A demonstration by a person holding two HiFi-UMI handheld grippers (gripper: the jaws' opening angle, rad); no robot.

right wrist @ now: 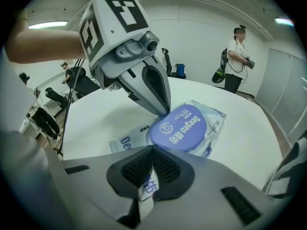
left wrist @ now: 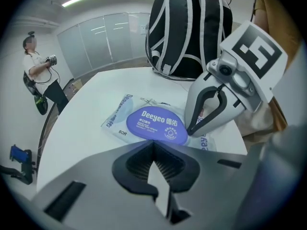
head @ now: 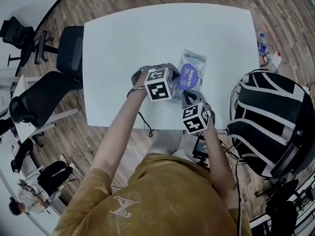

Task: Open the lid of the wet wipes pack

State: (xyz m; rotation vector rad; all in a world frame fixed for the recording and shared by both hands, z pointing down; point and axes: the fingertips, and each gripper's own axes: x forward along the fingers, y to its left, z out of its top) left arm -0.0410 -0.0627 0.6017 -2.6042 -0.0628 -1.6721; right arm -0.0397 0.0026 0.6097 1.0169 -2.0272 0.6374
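Note:
The wet wipes pack (head: 193, 62) lies flat near the front edge of the white table (head: 123, 48), its round purple lid (head: 189, 75) down flat. In the left gripper view my left gripper (left wrist: 154, 145) is shut, its tips at the near rim of the lid (left wrist: 153, 123). The right gripper view shows that gripper (right wrist: 164, 112) meeting the lid (right wrist: 184, 128) by its round logo. My right gripper (right wrist: 152, 148) is shut with its tips on the pack's printed film beside the lid. Print shows through the slit between its jaws. Whether either gripper pinches anything I cannot tell.
A black and white backpack (head: 268, 117) stands right of the table. Black office chairs (head: 69, 53) stand to the left. Bottles and small items (head: 265, 47) lie on the wooden floor at the far right. A person (right wrist: 237, 56) stands beyond the table.

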